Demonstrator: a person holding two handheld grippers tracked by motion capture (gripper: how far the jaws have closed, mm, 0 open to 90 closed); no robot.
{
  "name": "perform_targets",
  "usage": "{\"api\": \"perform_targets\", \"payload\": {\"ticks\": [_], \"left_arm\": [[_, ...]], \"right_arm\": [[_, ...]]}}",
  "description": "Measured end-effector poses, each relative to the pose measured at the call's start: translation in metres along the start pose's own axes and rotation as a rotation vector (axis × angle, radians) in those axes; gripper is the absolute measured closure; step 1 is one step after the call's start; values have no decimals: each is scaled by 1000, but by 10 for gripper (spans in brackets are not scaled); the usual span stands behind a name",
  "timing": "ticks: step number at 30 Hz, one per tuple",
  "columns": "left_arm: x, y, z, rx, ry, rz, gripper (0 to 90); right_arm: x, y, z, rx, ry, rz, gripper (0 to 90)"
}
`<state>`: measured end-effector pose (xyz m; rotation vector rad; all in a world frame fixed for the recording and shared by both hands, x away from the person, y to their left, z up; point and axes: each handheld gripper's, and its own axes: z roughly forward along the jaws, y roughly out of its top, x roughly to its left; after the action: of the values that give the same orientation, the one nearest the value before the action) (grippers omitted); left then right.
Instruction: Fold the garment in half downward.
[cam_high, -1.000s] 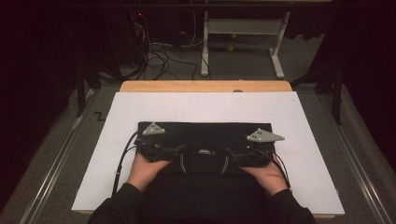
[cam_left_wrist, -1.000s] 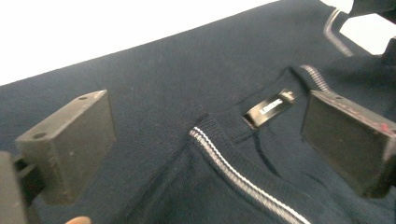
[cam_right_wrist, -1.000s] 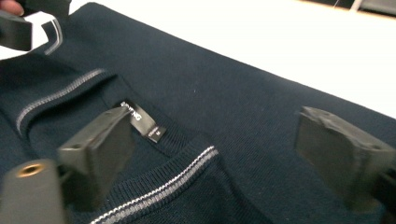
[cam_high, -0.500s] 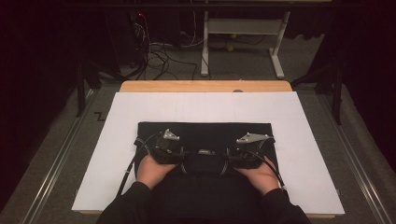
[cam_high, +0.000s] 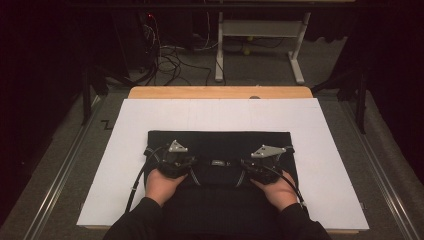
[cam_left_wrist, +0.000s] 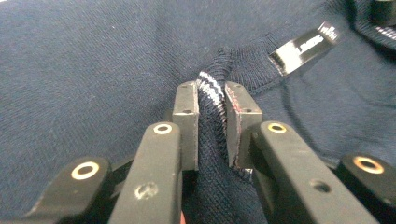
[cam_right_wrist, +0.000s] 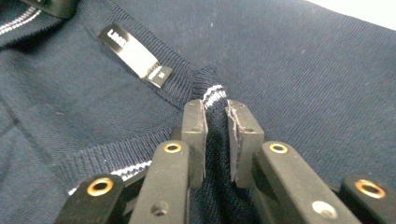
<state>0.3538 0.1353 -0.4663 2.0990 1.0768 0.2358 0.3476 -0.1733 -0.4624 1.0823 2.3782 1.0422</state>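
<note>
The left gripper (cam_left_wrist: 212, 116) has a fold of the navy sweater (cam_high: 220, 145) pinched between its pads at the striped neckline — its jaws have just been closing, and the knit now bunches up between them. The right gripper (cam_right_wrist: 217, 128) grips the same neckline on the other side of the black label (cam_right_wrist: 135, 56), its jaws likewise just closed onto a raised ridge of fabric with white stripes.

In the high view the left gripper (cam_high: 176, 159) and the right gripper (cam_high: 260, 162) sit either side of the label (cam_high: 218, 162), near the sweater's closest edge. A second ago both stood wider apart and farther up the garment, out toward its shoulders; since then they have drawn in toward the label and back toward the person, whose hands (cam_high: 162, 185) have come closer together.

The sweater lies flat on the white sheet (cam_high: 220, 115), which covers the wooden table (cam_high: 220, 92). Beyond the table, cables (cam_high: 170, 57) trail across the floor.
</note>
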Motion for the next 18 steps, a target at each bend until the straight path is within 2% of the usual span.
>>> {"api": "perform_targets", "payload": {"ticks": [6,10,12,14,18], "left_arm": [[-4,-12,-21,-93,-32,-4,733],[-7,-23,-28,-137,-64,3,734],[-8,-25,-31,-146,-80,4,734],[-9,-24,-35,-152,-82,20,734],[-12,-26,-38,-160,-94,21,734]], "right_arm": [[9,-3,-14,-79,-17,-43,795],[14,-7,-23,-117,-24,-64,794],[16,-9,-28,-132,-23,-79,795],[18,-11,-32,-145,-21,-81,795],[21,-15,-38,-161,-12,-80,795]]}}
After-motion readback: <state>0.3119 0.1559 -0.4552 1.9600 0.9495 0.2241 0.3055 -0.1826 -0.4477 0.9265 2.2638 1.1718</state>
